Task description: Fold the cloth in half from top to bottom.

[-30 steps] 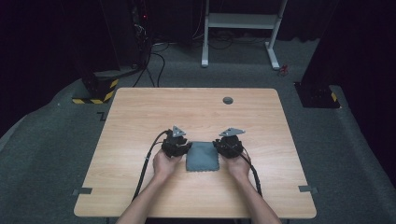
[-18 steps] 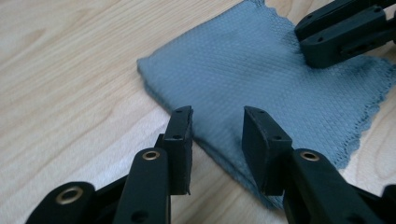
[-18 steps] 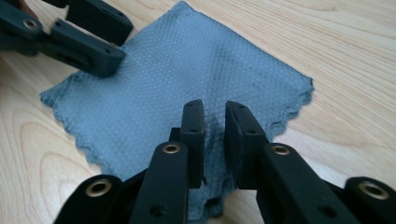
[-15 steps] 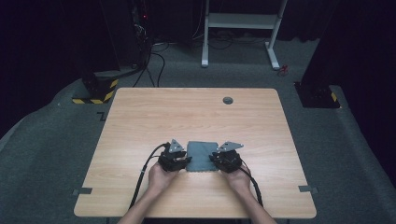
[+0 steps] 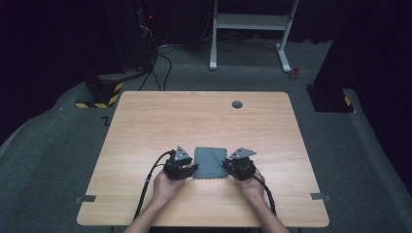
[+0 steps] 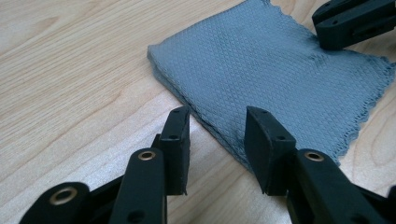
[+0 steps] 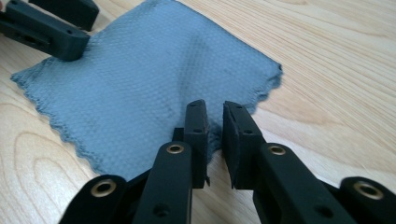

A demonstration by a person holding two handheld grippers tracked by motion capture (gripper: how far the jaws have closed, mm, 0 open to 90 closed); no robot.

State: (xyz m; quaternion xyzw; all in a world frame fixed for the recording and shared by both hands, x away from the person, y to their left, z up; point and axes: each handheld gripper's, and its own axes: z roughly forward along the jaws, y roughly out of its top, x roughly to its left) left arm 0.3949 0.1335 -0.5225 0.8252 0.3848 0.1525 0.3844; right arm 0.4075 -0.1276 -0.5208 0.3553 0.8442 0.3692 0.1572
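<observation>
A folded grey cloth [image 5: 211, 162] lies flat on the wooden table [image 5: 194, 121], between my two grippers. At its left side is my left gripper [image 5: 193, 167]. In the left gripper view the left gripper [image 6: 217, 126] stands open, its jaws just having been opening. The cloth's [image 6: 280, 70] folded edge runs between the pads without being pressed. On the right side my right gripper [image 5: 227, 166] has just been closing. In the right gripper view the right gripper [image 7: 215, 119] pinches the cloth's [image 7: 140, 79] edge, and a ridge rises in the fabric there.
A small dark round grommet [image 5: 237, 104] sits near the table's far edge. Bare wood surrounds the cloth on all sides. Beyond the table, a white desk frame [image 5: 248, 22] and a yellow-and-black striped base [image 5: 99, 94] stand on grey carpet. Cables trail from both grippers toward the near edge.
Both hands have drawn back toward the table's near edge and sunk slightly, and the grippers now point inward at the cloth's sides. The cloth has stayed in place.
</observation>
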